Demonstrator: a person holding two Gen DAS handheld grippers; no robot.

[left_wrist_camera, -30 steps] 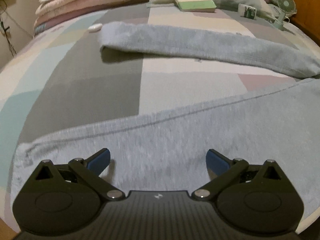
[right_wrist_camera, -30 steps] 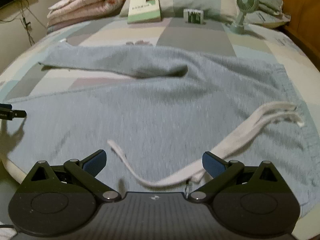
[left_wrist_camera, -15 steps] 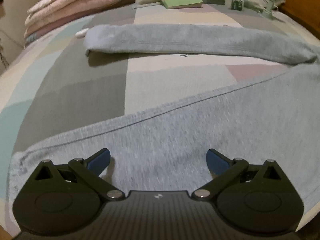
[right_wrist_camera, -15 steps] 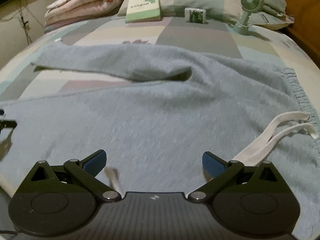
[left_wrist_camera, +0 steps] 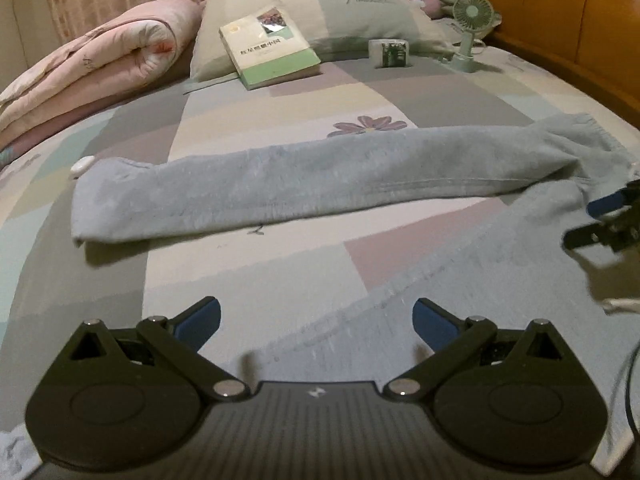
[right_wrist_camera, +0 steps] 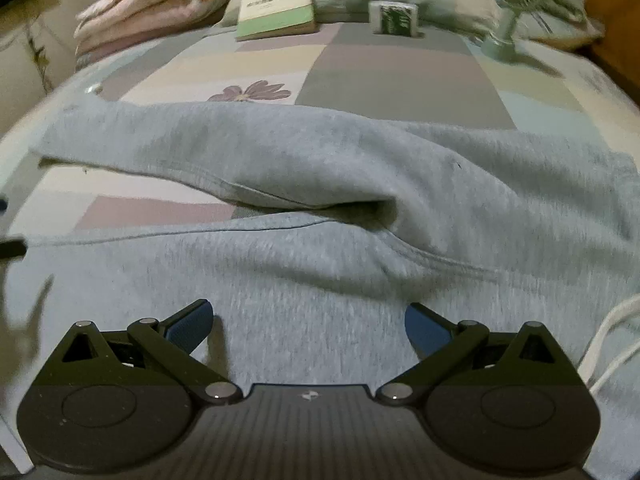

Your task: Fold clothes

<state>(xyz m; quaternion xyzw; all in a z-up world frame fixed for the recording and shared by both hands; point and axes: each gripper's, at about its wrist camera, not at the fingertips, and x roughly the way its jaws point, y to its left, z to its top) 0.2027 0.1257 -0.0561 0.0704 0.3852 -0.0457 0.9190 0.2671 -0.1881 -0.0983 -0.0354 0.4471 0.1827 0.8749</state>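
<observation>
While both grippers hang over the near edge of the bed, neither one grips anything. Left gripper [left_wrist_camera: 316, 318]: blue pads spread wide apart, nothing between them, positioned above the inner seam of the near trouser leg where cloth meets bare patchwork bedsheet [left_wrist_camera: 248, 280]. Right gripper [right_wrist_camera: 308, 326]: pads likewise wide apart and empty, poised over the seat of the grey sweatpants [right_wrist_camera: 320, 280], close to the fabric; contact cannot be judged.

Sweatpants lie flat across the bed, legs splayed in a V. Far leg [left_wrist_camera: 280, 184] runs leftward, its cuff just beside a small white object [left_wrist_camera: 82, 167]. Near leg [left_wrist_camera: 460, 280] runs toward the left gripper. White drawstring [right_wrist_camera: 612, 344] trails off the waist at the right edge of the right wrist view.

Right gripper's fingertip also shows at the right margin of the left wrist view, above the crotch area.

At the head of the bed: rolled pink quilt [left_wrist_camera: 100, 68], pillow [left_wrist_camera: 360, 16] with a green-and-white book [left_wrist_camera: 272, 56] leaning on it, small white box [left_wrist_camera: 390, 53], mint desk fan [left_wrist_camera: 472, 20]. Wooden headboard [left_wrist_camera: 560, 20] at right. A person sits behind the pillow, mostly hidden.
</observation>
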